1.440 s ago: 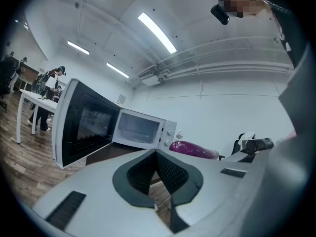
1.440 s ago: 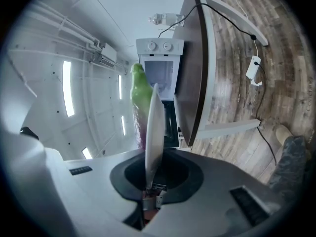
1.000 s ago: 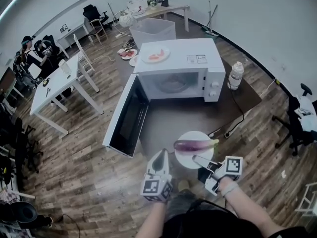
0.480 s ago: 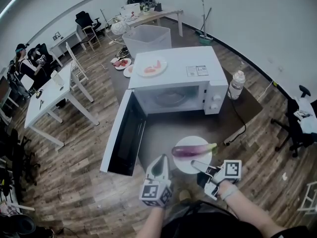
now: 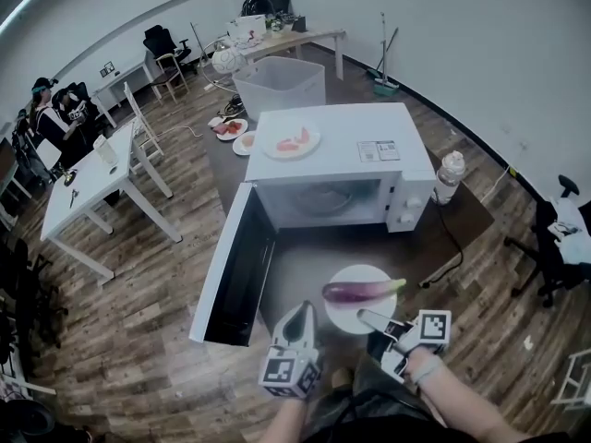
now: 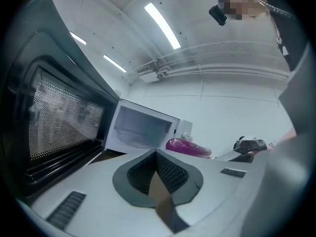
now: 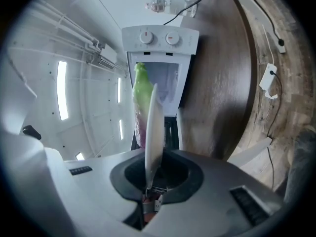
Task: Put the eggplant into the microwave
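Note:
A purple eggplant [image 5: 360, 291] with a green stem lies on a small white plate [image 5: 355, 317]. My right gripper [image 5: 363, 317] is shut on the plate's near rim and holds it level over the brown table, in front of the white microwave [image 5: 351, 127]. The microwave's door [image 5: 231, 266] hangs wide open to the left and its cavity [image 6: 143, 130] faces me. In the right gripper view the plate [image 7: 150, 132] stands edge-on between the jaws with the eggplant [image 7: 140, 98] on it. My left gripper [image 5: 297, 310] is shut and empty, just left of the plate; the eggplant [image 6: 187, 147] shows beyond it.
A plate of red food [image 5: 289, 142] sits on top of the microwave. A water bottle [image 5: 448, 175] stands to its right and a cable [image 5: 443, 247] runs across the brown table. A grey bin [image 5: 277, 81] stands behind; white tables [image 5: 92, 183] stand at left.
Both grippers, with the plate and eggplant, have moved closer to the open microwave. The jaws have not changed.

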Demonstrator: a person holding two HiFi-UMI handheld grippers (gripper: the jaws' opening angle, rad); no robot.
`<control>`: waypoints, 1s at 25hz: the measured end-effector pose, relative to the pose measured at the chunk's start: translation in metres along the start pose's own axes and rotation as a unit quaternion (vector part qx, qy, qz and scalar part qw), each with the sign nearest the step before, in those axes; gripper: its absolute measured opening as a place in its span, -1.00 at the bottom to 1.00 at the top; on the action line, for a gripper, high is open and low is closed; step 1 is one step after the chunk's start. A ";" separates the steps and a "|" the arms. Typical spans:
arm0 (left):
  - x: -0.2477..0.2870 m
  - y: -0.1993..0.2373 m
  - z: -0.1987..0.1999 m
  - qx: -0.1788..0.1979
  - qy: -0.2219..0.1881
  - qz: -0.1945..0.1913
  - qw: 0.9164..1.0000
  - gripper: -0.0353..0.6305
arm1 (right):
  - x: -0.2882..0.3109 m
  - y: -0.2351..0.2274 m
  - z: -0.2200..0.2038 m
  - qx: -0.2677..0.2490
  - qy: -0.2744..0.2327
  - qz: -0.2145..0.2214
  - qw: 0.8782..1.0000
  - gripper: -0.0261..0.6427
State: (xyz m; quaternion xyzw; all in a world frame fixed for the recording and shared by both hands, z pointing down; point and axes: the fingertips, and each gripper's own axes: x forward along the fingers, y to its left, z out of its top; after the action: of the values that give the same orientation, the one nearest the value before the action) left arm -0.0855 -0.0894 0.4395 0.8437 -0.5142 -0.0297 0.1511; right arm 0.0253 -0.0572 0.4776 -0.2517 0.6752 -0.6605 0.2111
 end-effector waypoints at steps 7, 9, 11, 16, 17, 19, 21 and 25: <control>0.010 0.009 0.006 -0.006 -0.018 -0.004 1.000 -0.92 | 0.014 0.002 0.018 -0.009 -0.008 0.003 1.000 -0.86; 0.011 0.011 0.007 -0.002 -0.017 -0.006 1.000 -0.92 | 0.017 0.007 0.021 -0.008 -0.009 0.015 1.000 -0.86; 0.010 0.013 0.010 -0.001 -0.012 -0.003 1.000 -0.92 | 0.018 0.008 0.024 -0.004 -0.017 0.024 1.000 -0.86; 0.018 0.024 0.023 -0.002 -0.017 0.009 1.000 -0.92 | 0.025 -0.003 0.042 -0.013 -0.021 0.018 1.000 -0.86; 0.021 0.026 0.024 -0.002 -0.017 0.009 1.000 -0.93 | 0.028 -0.005 0.045 -0.015 -0.018 0.018 1.000 -0.86; 0.025 0.028 0.025 0.001 -0.019 0.009 1.000 -0.92 | 0.031 -0.010 0.050 -0.012 -0.016 0.013 1.000 -0.86; 0.031 0.029 0.027 0.003 -0.022 0.008 1.000 -0.92 | 0.033 -0.015 0.057 -0.010 -0.018 0.006 1.000 -0.86; 0.043 0.027 0.026 0.006 -0.022 0.006 1.000 -0.92 | 0.041 -0.012 0.071 -0.012 -0.009 0.016 1.000 -0.86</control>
State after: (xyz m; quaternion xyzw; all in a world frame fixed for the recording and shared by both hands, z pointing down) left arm -0.0938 -0.1444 0.4270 0.8404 -0.5230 -0.0443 0.1352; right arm 0.0374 -0.1385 0.4893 -0.2497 0.6851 -0.6466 0.2243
